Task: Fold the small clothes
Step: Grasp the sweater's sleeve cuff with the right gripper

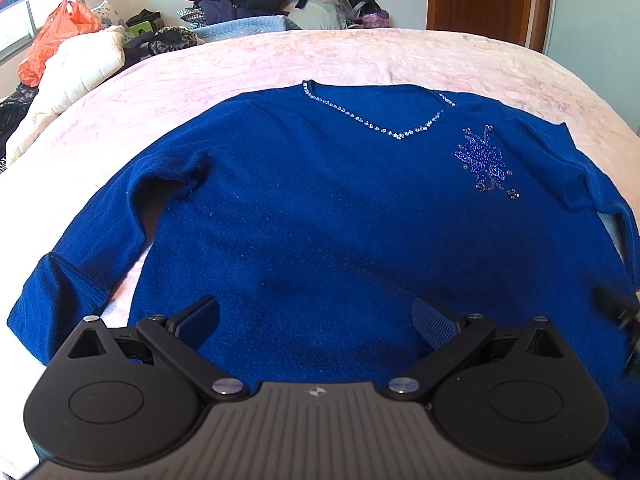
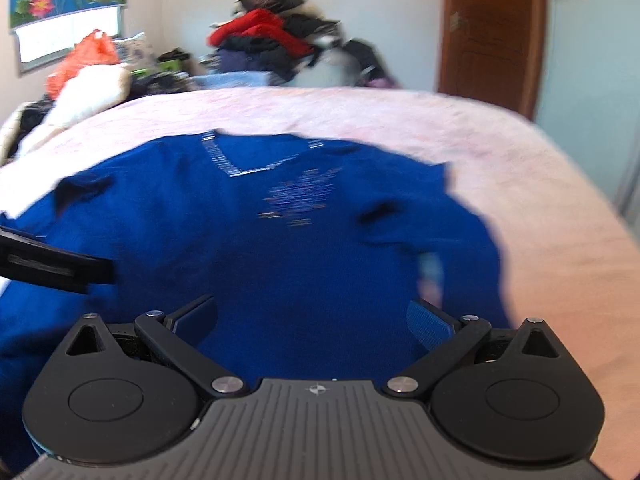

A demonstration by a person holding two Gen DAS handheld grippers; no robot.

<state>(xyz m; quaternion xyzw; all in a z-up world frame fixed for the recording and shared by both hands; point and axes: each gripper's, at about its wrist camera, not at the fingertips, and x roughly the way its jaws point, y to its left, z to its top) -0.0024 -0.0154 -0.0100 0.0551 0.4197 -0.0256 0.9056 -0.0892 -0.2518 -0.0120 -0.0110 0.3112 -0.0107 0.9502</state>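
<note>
Nothing was folded yet — the blue sweater (image 1: 320, 200) lay flat & face up on the pink bedspread (image 1: 360, 56), neckline away from me, both sleeves out to the sides. All folds were left to do, as I judged it. My left gripper (image 1: 316, 320) hung over the hem area, jaws spread wide, nothing between them. My right gripper (image 2: 312, 320) was spread too, empty, over the hem nearer the right sleeve (image 2: 448, 216) — that view was blurred, so whether either claw touched cloth I couldn't tell.
</note>
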